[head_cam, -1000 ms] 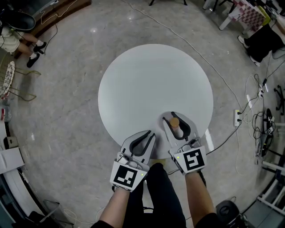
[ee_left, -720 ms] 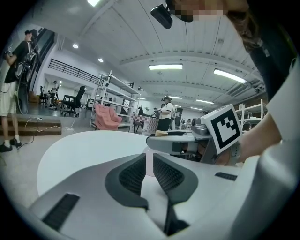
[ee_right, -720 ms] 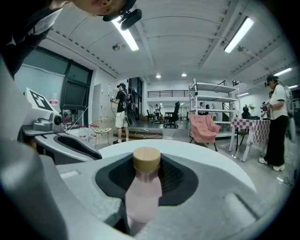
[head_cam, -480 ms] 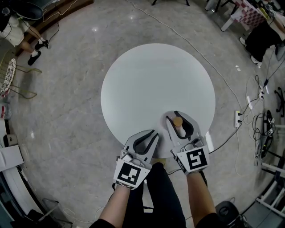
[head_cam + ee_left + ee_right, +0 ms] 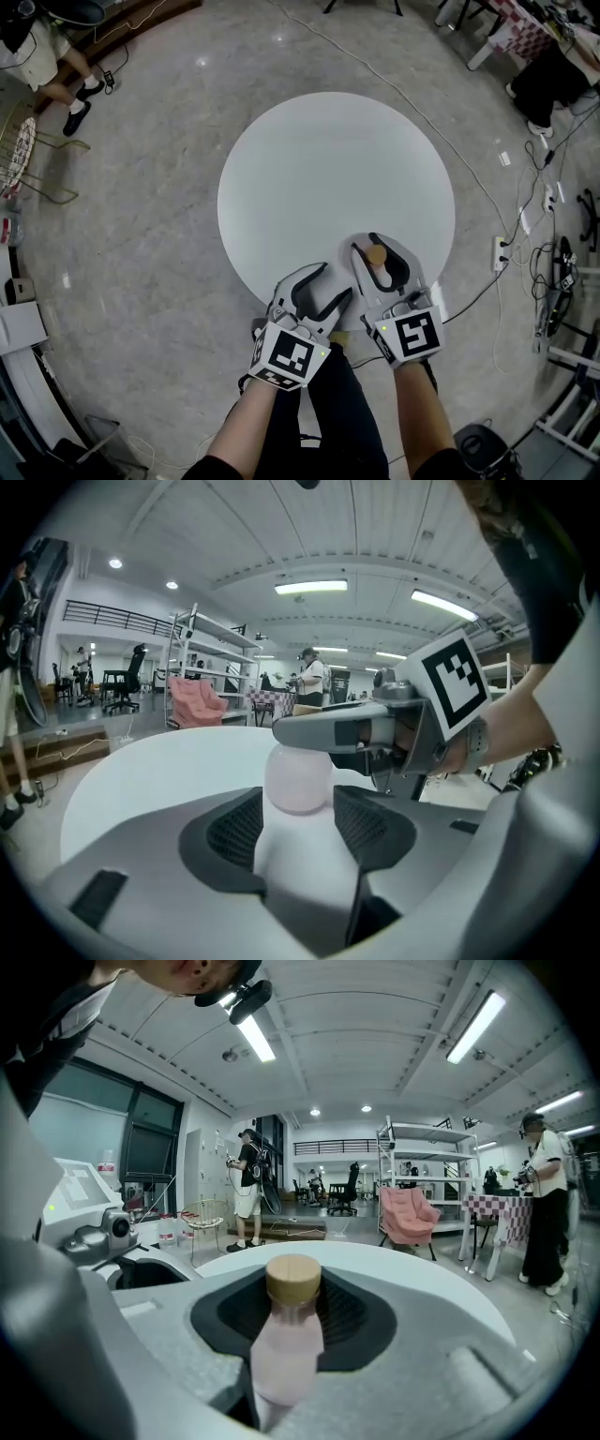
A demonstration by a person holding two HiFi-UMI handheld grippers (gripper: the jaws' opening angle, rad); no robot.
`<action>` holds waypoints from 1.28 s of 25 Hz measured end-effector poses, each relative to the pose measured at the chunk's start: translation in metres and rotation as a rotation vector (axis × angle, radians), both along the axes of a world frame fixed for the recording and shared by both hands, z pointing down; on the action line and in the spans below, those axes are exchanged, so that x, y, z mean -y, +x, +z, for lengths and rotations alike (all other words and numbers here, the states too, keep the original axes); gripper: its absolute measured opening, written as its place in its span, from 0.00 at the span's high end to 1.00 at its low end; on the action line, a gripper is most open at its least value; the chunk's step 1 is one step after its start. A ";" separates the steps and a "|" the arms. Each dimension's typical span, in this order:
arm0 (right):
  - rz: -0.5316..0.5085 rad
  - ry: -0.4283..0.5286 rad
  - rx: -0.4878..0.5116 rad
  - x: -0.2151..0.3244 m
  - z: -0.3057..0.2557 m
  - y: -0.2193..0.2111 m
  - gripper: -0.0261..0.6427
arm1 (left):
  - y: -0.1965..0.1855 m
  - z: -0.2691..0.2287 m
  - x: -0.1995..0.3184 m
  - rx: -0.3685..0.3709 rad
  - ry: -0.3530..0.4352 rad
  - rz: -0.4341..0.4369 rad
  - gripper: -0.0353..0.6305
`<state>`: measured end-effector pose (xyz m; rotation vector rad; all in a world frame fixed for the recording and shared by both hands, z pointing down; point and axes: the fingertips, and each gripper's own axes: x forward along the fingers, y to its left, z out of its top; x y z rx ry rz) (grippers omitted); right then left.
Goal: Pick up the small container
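Note:
The small container (image 5: 376, 257) is a pale pink bottle (image 5: 286, 1344) with a round wooden cap (image 5: 293, 1281). My right gripper (image 5: 368, 245) is shut on its body above the near edge of the round white table (image 5: 328, 178), and the cap sticks out past the pads. My left gripper (image 5: 336, 281) sits just to the left, angled toward the right one. Its jaws are opening and nothing is pressed between them. In the left gripper view, the bottle's body (image 5: 298, 778) shows beyond the gap of the left gripper (image 5: 298, 806), under a finger of the right gripper (image 5: 328, 728).
The table top holds nothing else. Cables (image 5: 525, 244) and a power strip (image 5: 500, 248) lie on the floor to the right. A wire chair (image 5: 23, 159) stands at the left, and a person (image 5: 37, 56) is at the far left.
My left gripper's jaws have gone from shut to open, and it has shifted right, closer to the right gripper. The right gripper keeps its hold on the bottle.

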<state>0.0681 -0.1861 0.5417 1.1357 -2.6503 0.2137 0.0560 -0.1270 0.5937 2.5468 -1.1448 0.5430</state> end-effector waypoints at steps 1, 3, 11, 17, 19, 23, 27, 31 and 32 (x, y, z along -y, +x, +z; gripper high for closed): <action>-0.003 0.000 0.001 0.000 -0.001 0.000 0.77 | 0.003 0.002 0.000 0.030 0.001 0.013 0.61; -0.011 0.006 -0.006 -0.001 -0.004 -0.001 0.77 | 0.007 0.005 0.001 0.085 0.006 0.035 0.58; -0.031 0.009 0.007 -0.001 -0.020 -0.009 0.77 | 0.001 0.007 0.010 0.091 -0.019 0.001 0.56; -0.061 0.026 0.003 -0.007 -0.038 -0.015 0.77 | 0.002 0.008 0.010 0.086 -0.023 0.015 0.56; -0.069 0.028 0.020 -0.008 -0.047 -0.020 0.77 | 0.002 0.008 0.011 0.083 -0.023 0.024 0.56; -0.093 0.039 0.014 -0.012 -0.061 -0.024 0.77 | 0.002 0.005 0.014 0.076 -0.026 0.039 0.56; -0.110 0.049 0.016 -0.016 -0.077 -0.032 0.77 | 0.001 0.001 0.016 0.034 -0.032 0.053 0.56; -0.143 0.059 0.035 -0.023 -0.093 -0.041 0.77 | 0.003 -0.007 0.020 -0.001 -0.019 0.058 0.56; -0.148 0.060 0.038 -0.025 -0.096 -0.042 0.77 | 0.005 -0.009 0.021 -0.006 -0.017 0.068 0.56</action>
